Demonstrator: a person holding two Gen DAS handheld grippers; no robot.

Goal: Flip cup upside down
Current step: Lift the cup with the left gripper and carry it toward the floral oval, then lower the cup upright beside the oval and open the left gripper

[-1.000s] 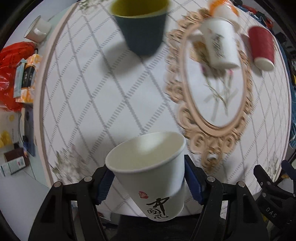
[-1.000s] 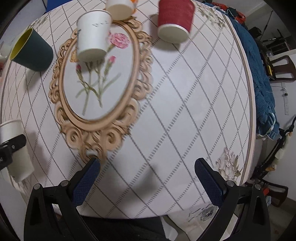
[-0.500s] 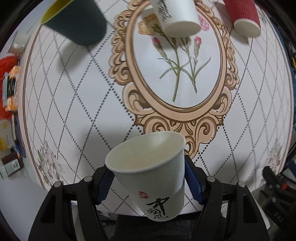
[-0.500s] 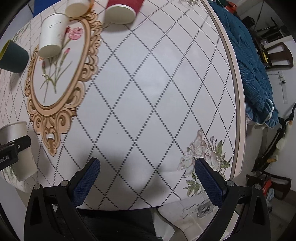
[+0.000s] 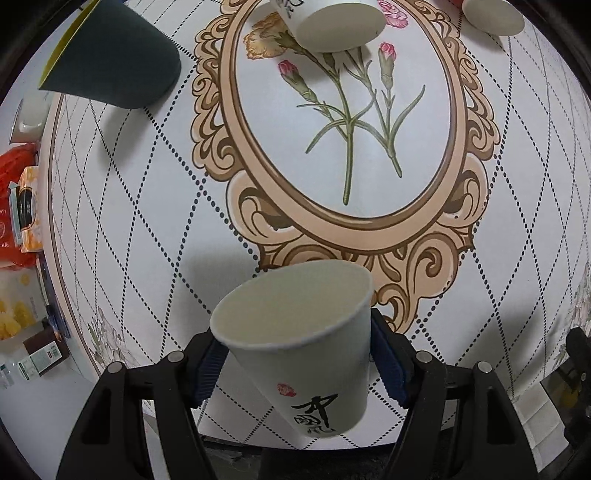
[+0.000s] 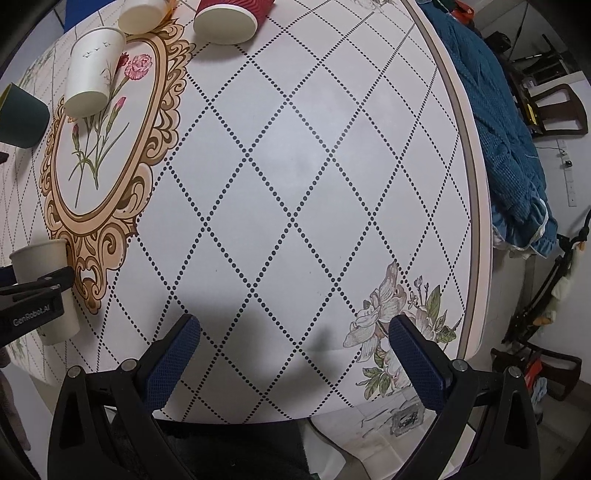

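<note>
My left gripper (image 5: pixel 299 363) is shut on a white paper cup (image 5: pixel 303 354) with black calligraphy, held mouth-up and tilted above the near edge of the table. The same cup (image 6: pixel 44 284) shows at the far left of the right wrist view, clamped by the left gripper. My right gripper (image 6: pixel 291 363) is open and empty, over the near right part of the table.
A round table (image 6: pixel 295 184) has a diamond-pattern cloth and an ornate oval print. A dark green cup (image 5: pixel 110 55), an upside-down white cup (image 5: pixel 332 22), a red cup (image 6: pixel 229 18) and another white cup (image 6: pixel 144 16) stand at the back. A blue blanket (image 6: pixel 506 129) lies right.
My left gripper has carried the cup rightward and nearer the oval print, still holding it. My right gripper has shifted to the right over the table and stays open.
</note>
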